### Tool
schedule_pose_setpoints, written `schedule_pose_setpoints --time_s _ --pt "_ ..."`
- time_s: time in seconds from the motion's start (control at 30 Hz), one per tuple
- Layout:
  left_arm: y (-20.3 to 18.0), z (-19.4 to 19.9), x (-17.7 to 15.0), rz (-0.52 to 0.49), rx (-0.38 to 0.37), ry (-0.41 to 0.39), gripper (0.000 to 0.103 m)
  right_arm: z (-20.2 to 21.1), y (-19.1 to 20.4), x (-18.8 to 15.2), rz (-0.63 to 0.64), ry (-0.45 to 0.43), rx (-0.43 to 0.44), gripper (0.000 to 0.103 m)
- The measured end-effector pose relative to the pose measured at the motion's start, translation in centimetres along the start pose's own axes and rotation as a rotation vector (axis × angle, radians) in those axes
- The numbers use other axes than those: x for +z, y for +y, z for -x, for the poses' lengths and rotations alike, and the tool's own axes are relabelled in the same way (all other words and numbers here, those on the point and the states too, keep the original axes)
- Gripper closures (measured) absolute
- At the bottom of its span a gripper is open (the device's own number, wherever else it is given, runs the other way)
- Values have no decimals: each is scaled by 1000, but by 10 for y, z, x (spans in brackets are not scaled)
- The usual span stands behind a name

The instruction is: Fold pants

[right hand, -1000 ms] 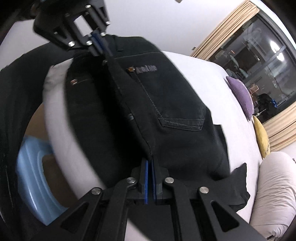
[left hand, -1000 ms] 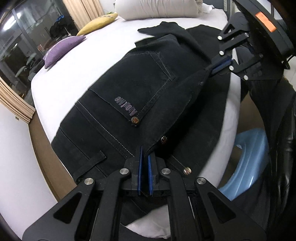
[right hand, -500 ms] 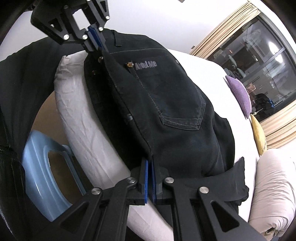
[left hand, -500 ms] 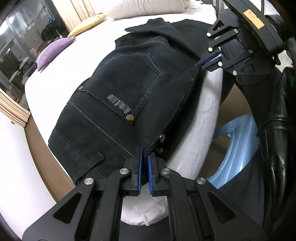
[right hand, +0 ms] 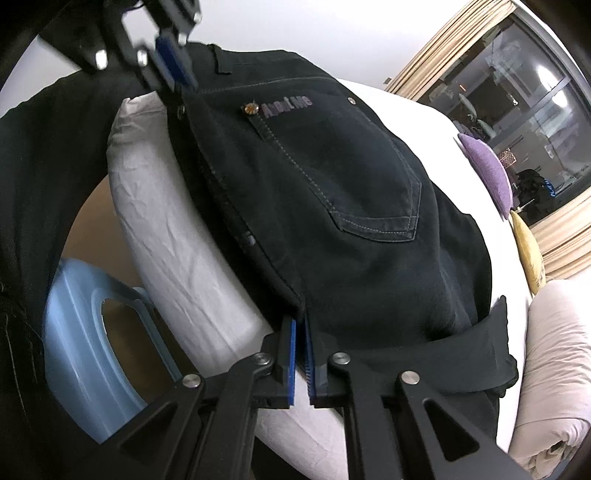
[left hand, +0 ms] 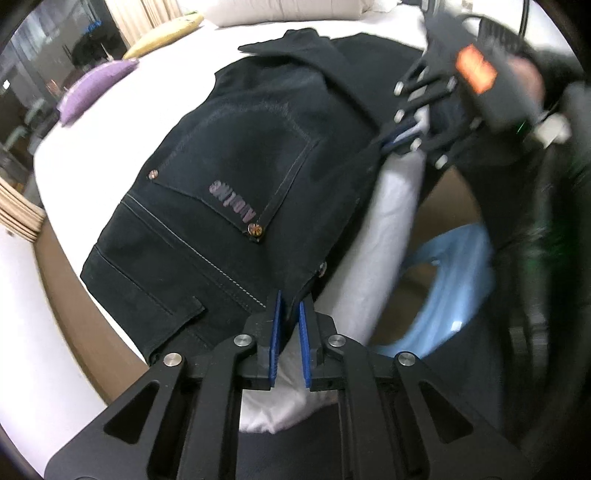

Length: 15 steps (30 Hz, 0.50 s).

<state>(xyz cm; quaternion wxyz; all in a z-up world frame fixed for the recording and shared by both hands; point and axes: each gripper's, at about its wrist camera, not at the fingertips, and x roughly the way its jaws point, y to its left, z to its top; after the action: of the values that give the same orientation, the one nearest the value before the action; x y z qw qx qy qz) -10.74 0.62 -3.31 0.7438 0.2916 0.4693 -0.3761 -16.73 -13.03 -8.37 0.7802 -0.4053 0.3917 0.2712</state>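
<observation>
One pair of black pants (left hand: 229,206) lies along the near edge of a white bed (left hand: 122,122), back pocket and its lettering facing up. Left gripper (left hand: 291,306) is clamped on the waistband corner, right gripper (right hand: 300,325) on the same folded edge further down the leg. Purple cushion (left hand: 96,88) and yellow cushion (left hand: 166,33) lie beyond; a blue stool (right hand: 81,332) stands beside the bed.
</observation>
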Motion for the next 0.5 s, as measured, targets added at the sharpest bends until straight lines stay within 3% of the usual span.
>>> schedule_pose_setpoints --time_s 0.17,0.27,0.37,0.5 --pt "15 17 51 70 23 -131 94 -2 -8 -2 -85 -2 28 95" --pt "9 15 90 114 -65 -213 94 0 -17 -5 -162 -8 64 93" --pt "-1 22 100 5 -72 -175 94 1 -20 -9 -180 -15 74 91" --pt "35 24 77 91 3 -101 94 -4 -19 -7 -198 -18 74 91"
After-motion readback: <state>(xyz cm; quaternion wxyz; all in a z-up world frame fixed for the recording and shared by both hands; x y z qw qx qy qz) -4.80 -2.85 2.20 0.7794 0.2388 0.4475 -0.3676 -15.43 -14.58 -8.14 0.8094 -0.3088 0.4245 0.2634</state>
